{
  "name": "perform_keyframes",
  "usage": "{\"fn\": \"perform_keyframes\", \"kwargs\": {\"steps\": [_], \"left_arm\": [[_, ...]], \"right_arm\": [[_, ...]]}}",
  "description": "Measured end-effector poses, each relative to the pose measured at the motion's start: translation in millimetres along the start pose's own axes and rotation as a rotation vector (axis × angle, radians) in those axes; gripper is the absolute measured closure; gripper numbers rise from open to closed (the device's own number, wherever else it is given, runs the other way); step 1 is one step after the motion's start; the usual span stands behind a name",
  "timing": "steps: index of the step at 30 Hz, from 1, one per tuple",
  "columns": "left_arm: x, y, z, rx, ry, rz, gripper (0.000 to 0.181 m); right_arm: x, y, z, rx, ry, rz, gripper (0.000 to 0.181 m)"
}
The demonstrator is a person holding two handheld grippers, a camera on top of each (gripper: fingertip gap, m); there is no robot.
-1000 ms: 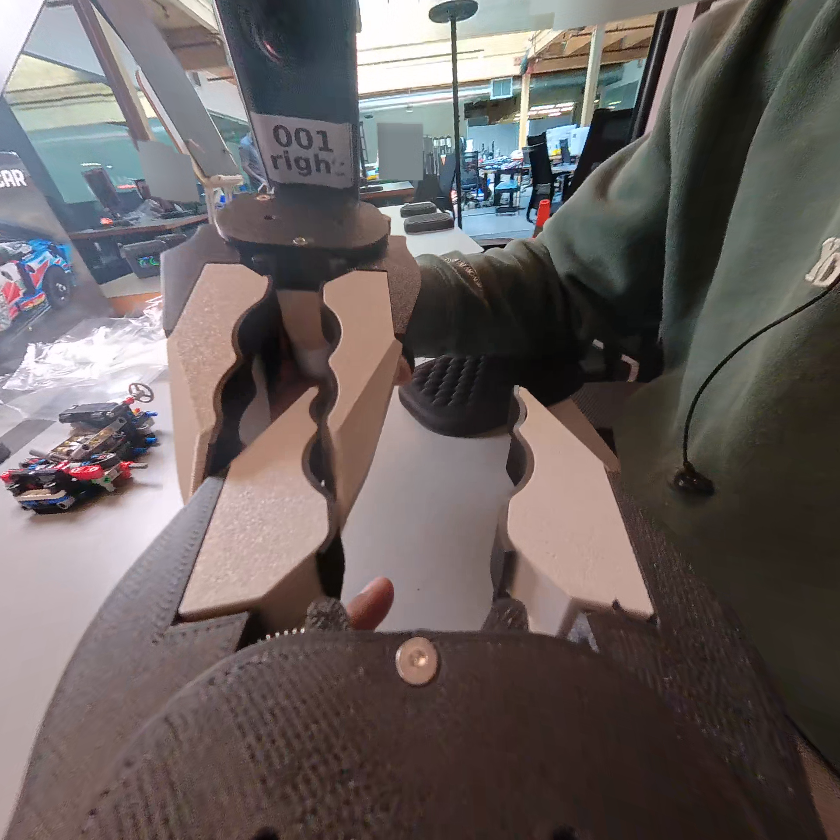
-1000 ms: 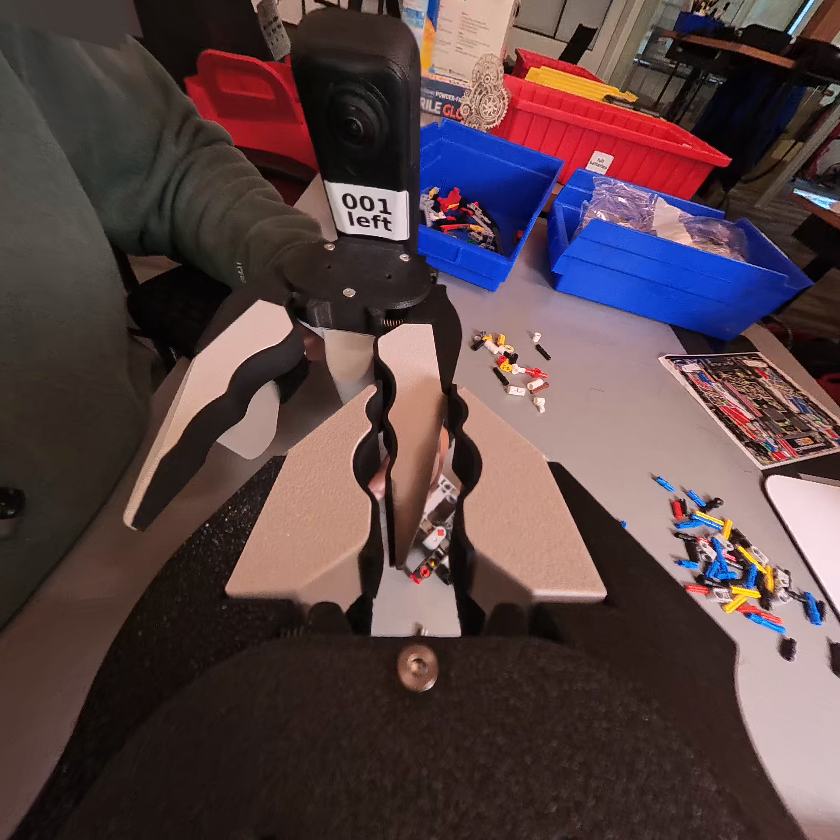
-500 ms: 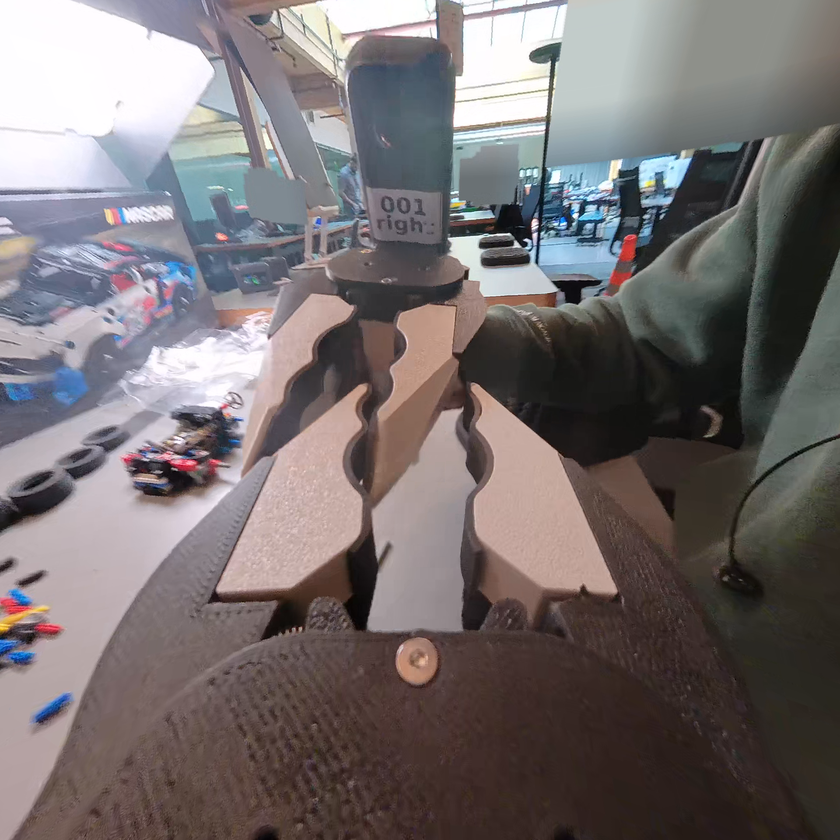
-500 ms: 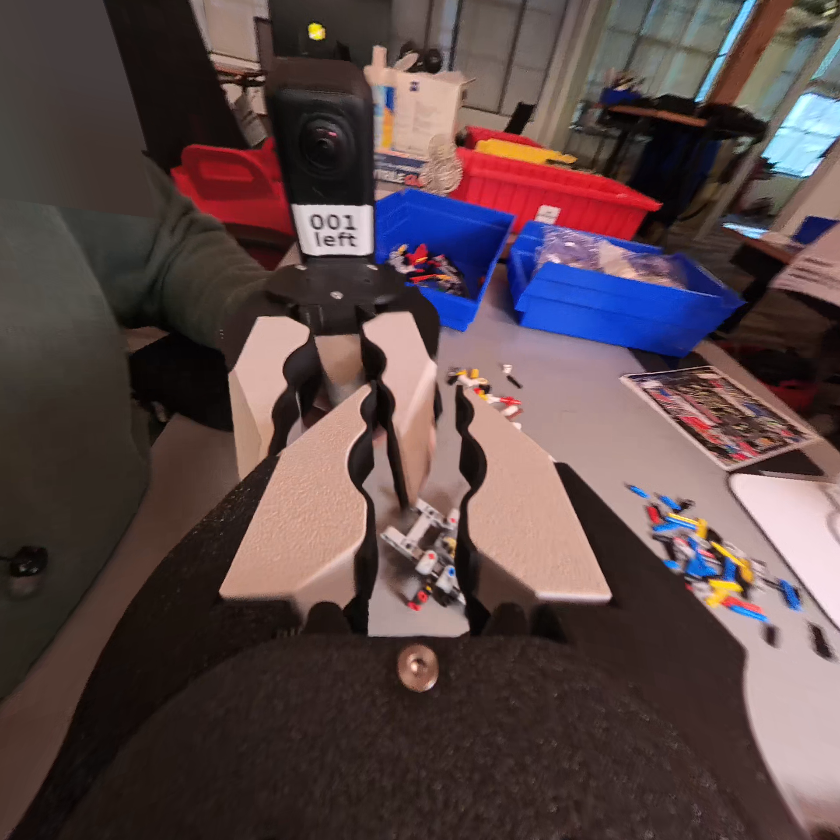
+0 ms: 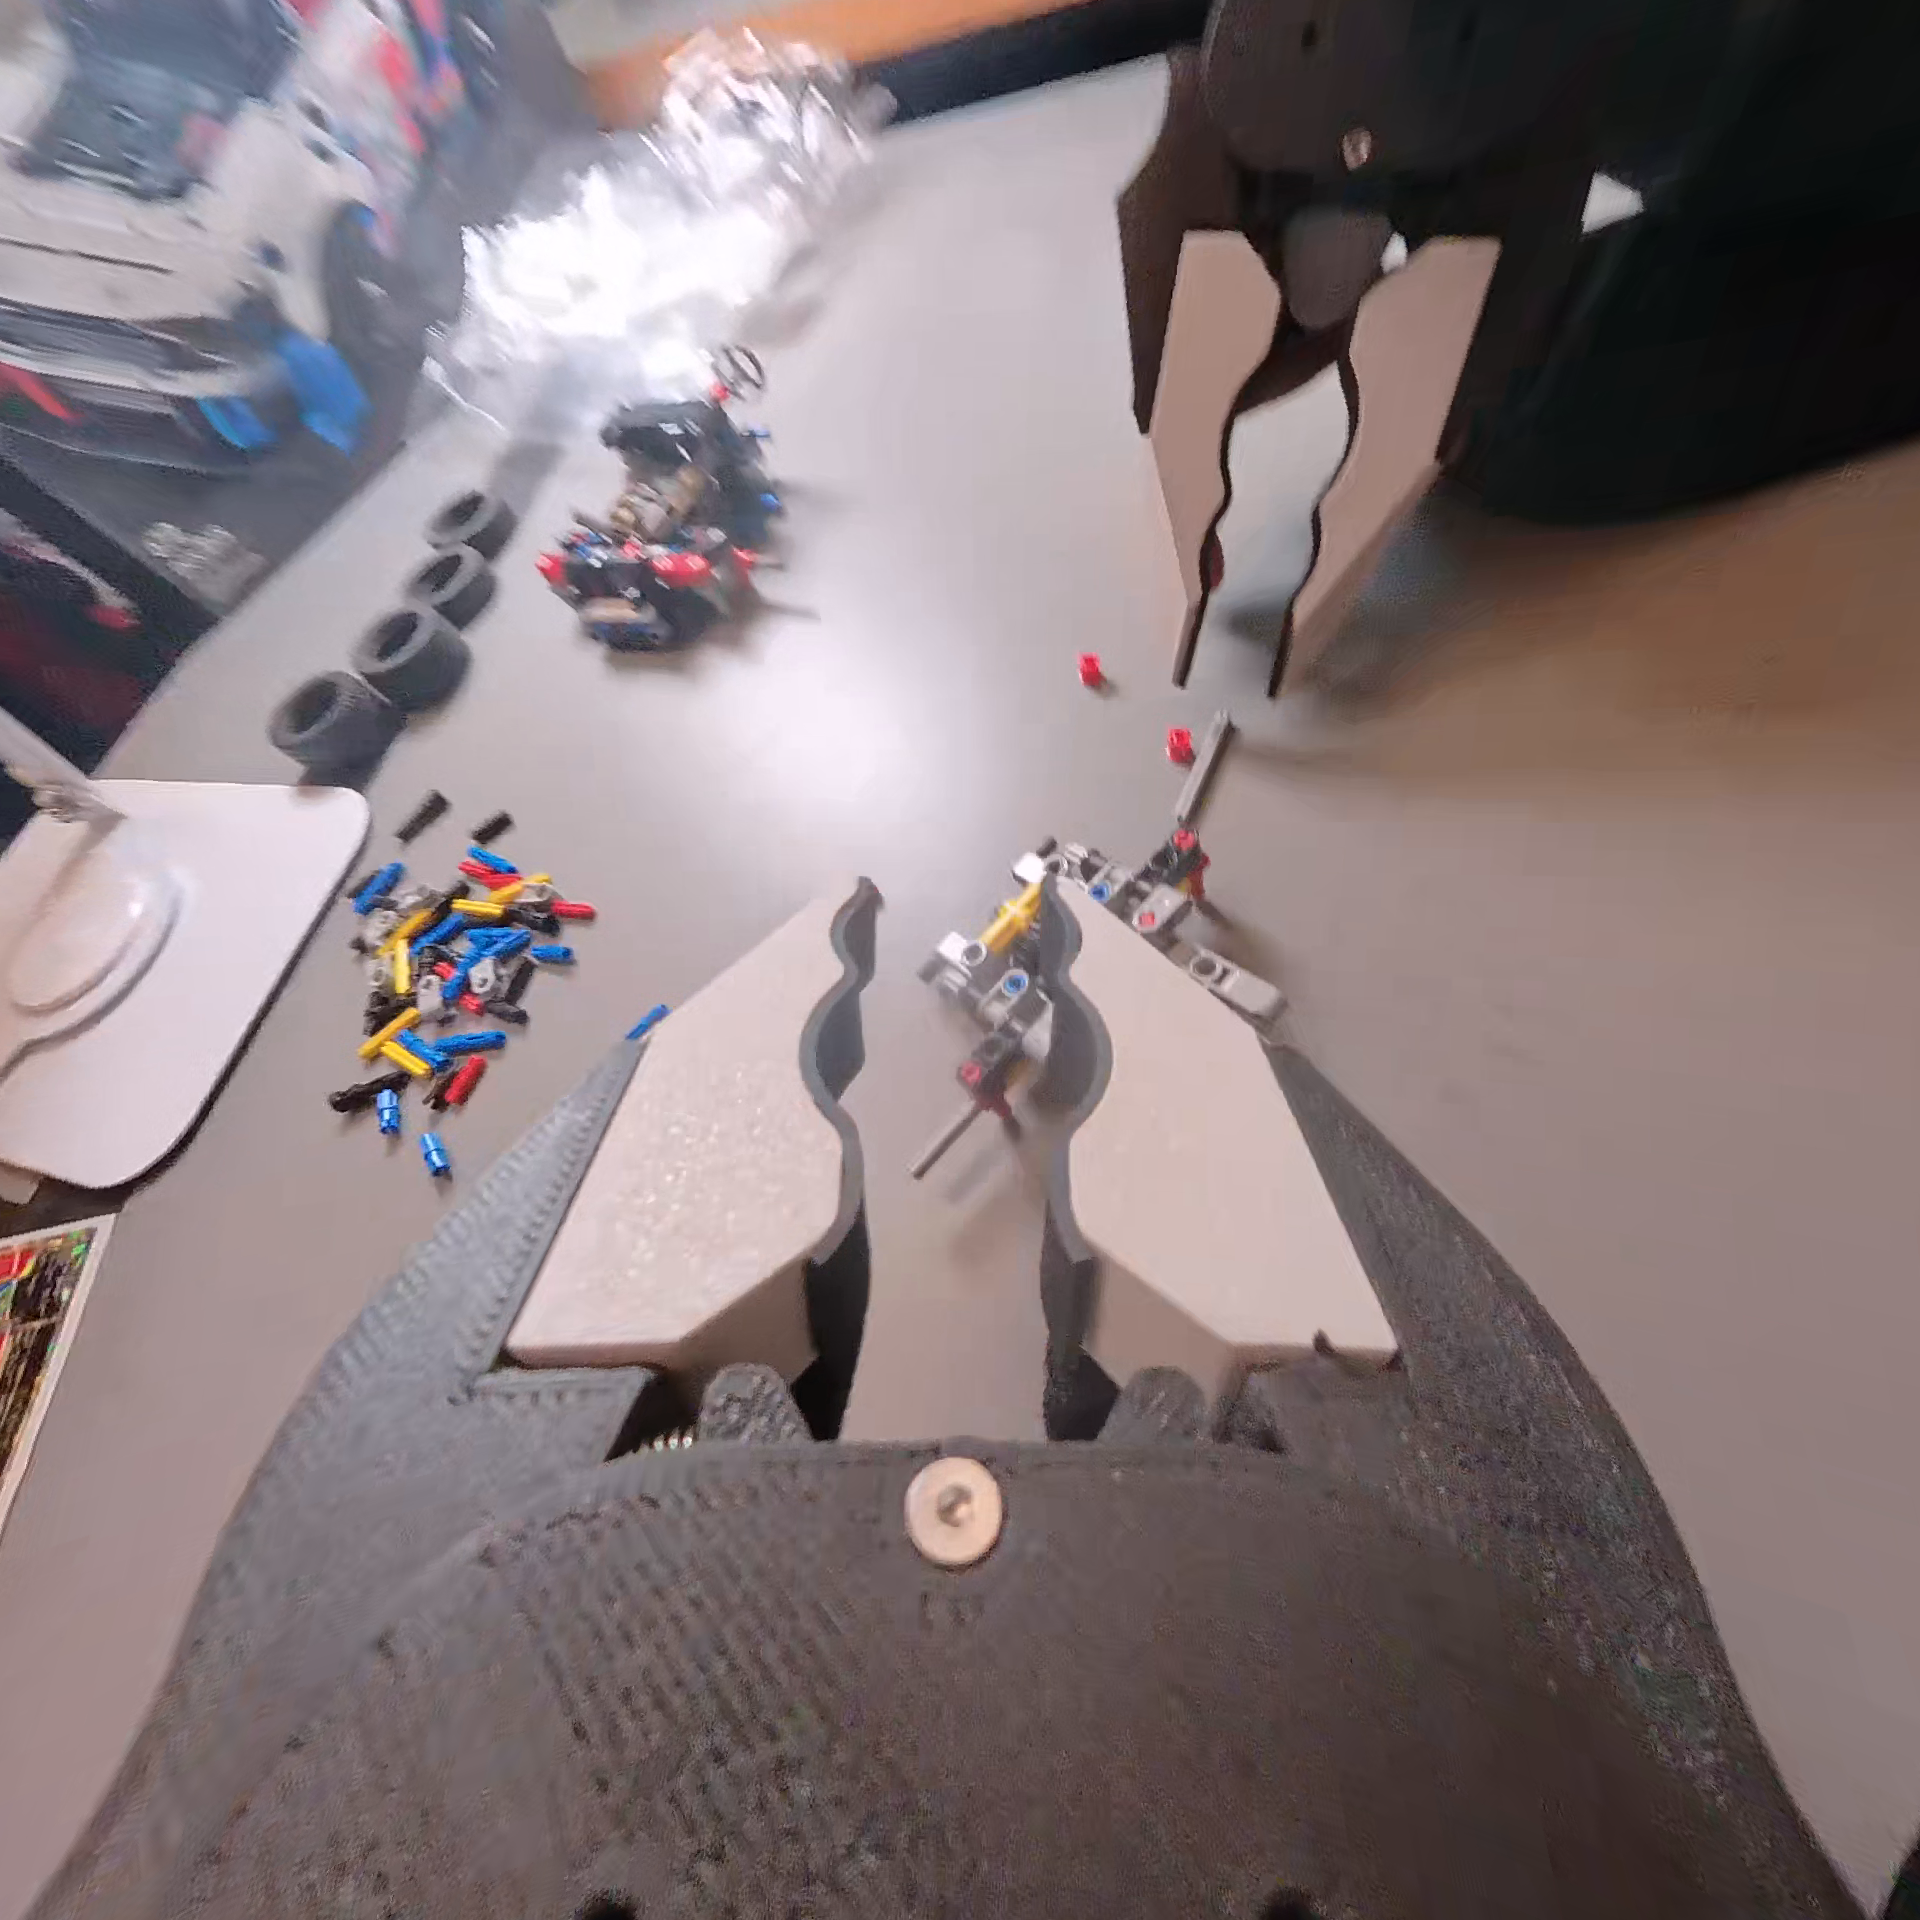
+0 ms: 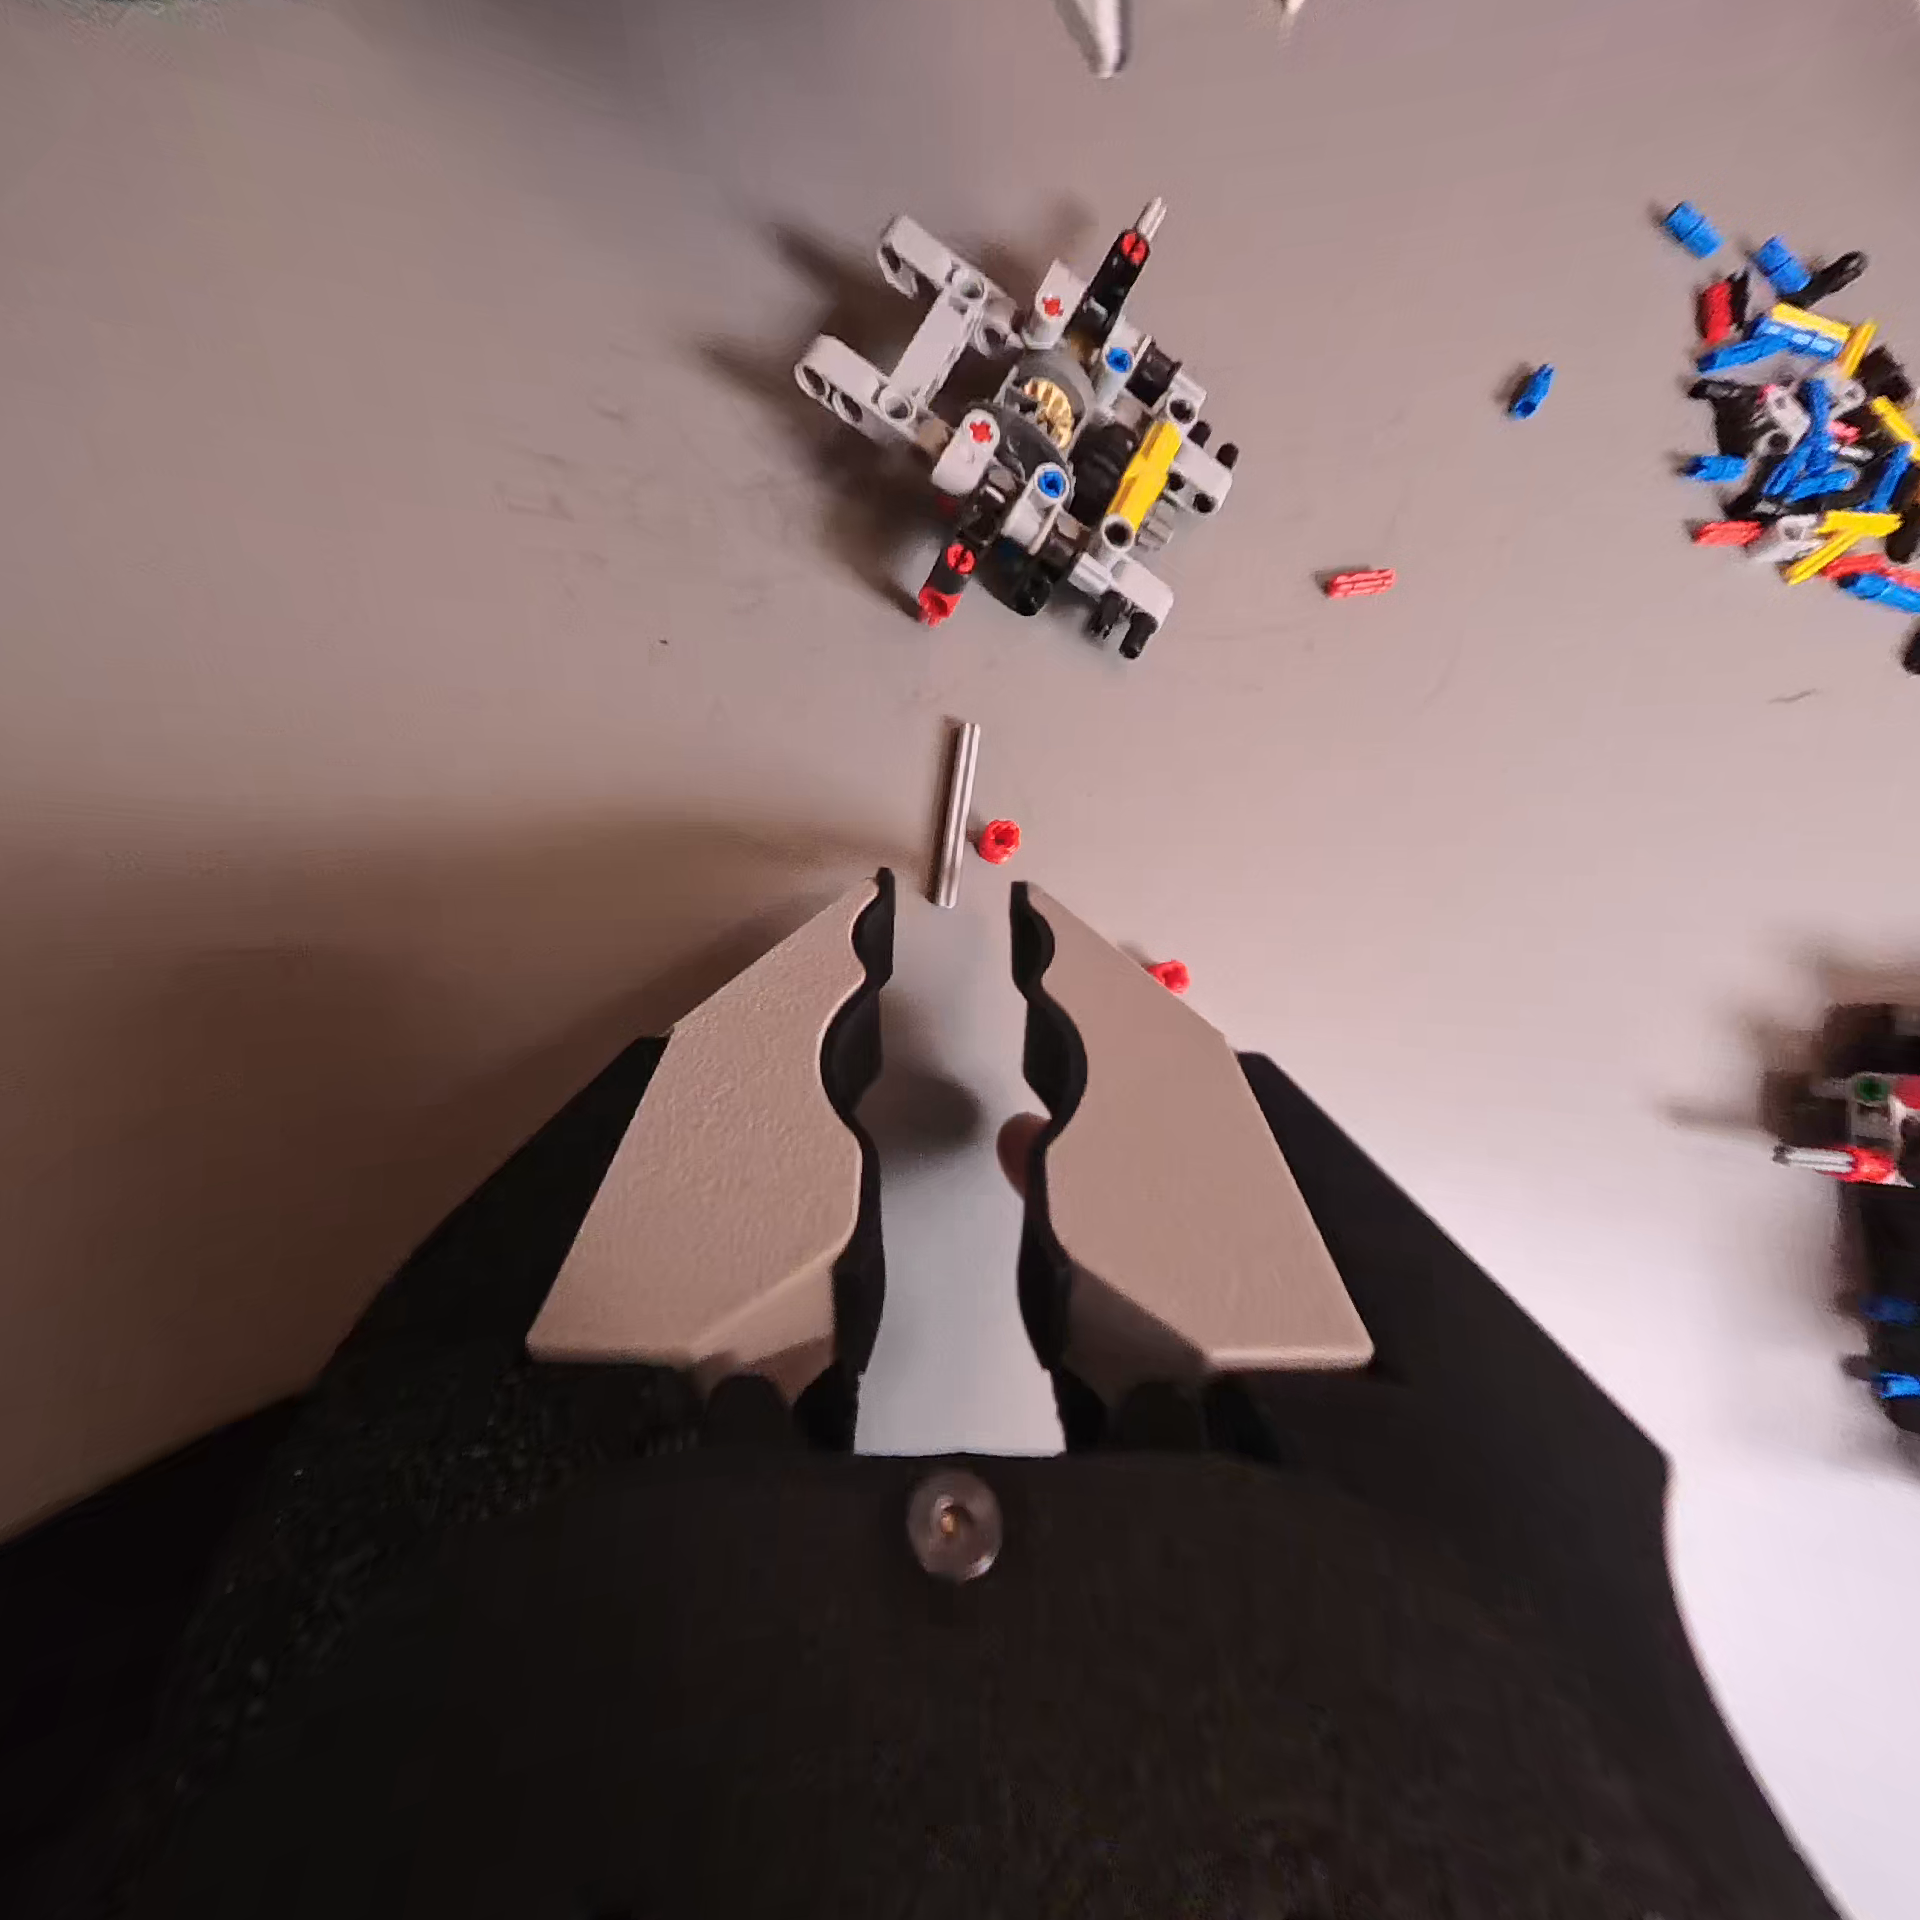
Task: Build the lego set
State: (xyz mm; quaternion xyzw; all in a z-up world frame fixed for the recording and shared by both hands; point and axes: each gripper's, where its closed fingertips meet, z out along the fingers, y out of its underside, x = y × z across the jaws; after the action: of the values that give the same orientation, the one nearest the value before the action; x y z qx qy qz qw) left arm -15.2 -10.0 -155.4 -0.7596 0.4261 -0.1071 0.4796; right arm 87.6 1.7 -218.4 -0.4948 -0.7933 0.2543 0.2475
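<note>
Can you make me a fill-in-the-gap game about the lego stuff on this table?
1. The row of black tyres has ___ tyres in it.
2. The thin grey axle lies just ahead of the ___ gripper.
3. The small loose bush beside the axle is coloured ___.
4. Both grippers' fingers are ___, holding nothing.

Answers: four; right; red; open

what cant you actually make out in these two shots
- Left wrist view: part of the grey subassembly is hidden behind the left gripper, whose jaws stand apart.
- Left wrist view: the far chassis and plastic bags are motion-blurred.
- Right wrist view: the dark build is blurred and cut by the right edge.
</note>
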Motion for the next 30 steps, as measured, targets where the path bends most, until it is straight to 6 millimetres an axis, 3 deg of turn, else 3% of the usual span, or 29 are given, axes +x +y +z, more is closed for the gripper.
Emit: {"fn": "perform_keyframes", "kwargs": {"steps": [5,12,18,22,30], "left_arm": [[6,23,9,-0.214,0.224,0.079,0.126],[24,32,27,-0.387,0.503,0.152,0.11],[37,47,39,-0.527,0.61,0.223,0.104],[40,53,44,-0.535,0.549,0.276,0.115],[50,41,47,-0.368,0.263,0.138,0.117]], "right_arm": [[-3,4,9,-0.076,-0.026,-0.026,0.167],[-3,-3,17,-0.075,-0.036,-0.015,0.179],[2,-9,10,0.006,-0.009,0.016,0.179],[7,-7,2,0.022,0.026,0.034,0.179],[0,-11,3,0.06,0.02,0.003,0.179]]}}
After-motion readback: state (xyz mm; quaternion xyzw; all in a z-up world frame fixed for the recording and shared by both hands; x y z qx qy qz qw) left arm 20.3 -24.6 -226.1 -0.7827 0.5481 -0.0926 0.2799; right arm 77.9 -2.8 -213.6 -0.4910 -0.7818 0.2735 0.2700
